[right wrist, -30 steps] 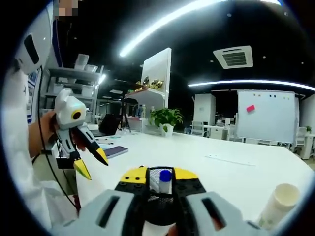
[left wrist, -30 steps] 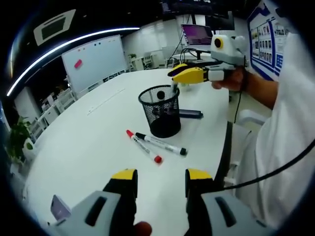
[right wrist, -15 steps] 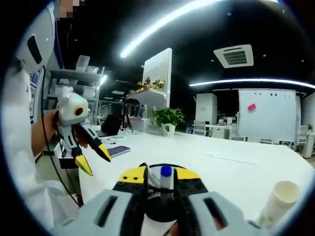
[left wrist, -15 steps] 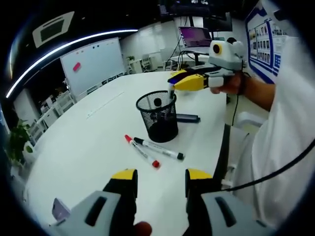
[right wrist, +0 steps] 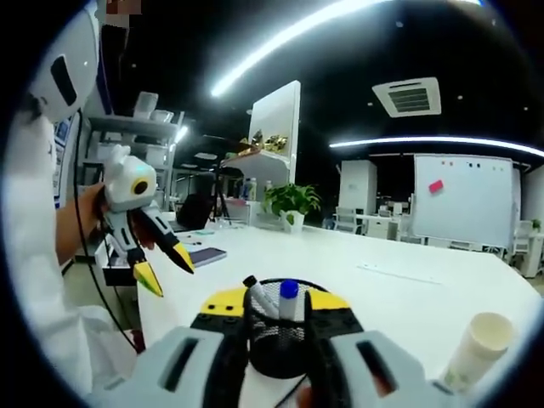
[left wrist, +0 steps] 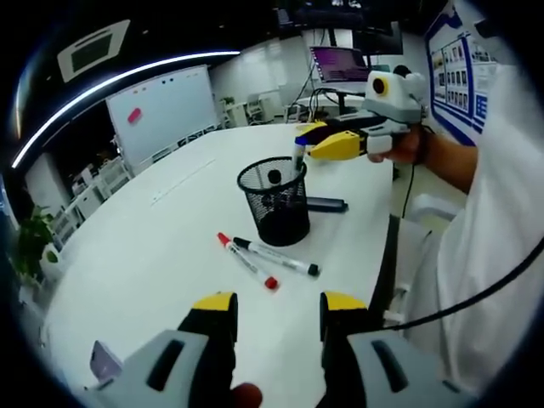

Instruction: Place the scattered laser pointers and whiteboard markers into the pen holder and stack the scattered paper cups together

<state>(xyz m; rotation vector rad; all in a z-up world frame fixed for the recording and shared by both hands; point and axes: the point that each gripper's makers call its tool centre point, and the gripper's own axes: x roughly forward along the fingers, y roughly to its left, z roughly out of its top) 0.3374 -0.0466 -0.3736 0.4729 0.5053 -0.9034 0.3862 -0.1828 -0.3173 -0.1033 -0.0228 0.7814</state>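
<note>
The black mesh pen holder (left wrist: 275,200) stands at the centre of the left gripper view. The right gripper (left wrist: 303,146) holds a blue-capped marker (left wrist: 298,155) over its rim; one black-tipped pen (right wrist: 256,295) is already inside. Still on the white table (left wrist: 136,255), below the holder, lie a red marker (left wrist: 247,262) and a black marker (left wrist: 276,257). The left gripper (left wrist: 277,308) is wide open and empty. A paper cup stack (right wrist: 476,349) shows at the lower right of the right gripper view, partly cut off. The dark object (left wrist: 326,204) behind the holder is hard to identify.
</note>
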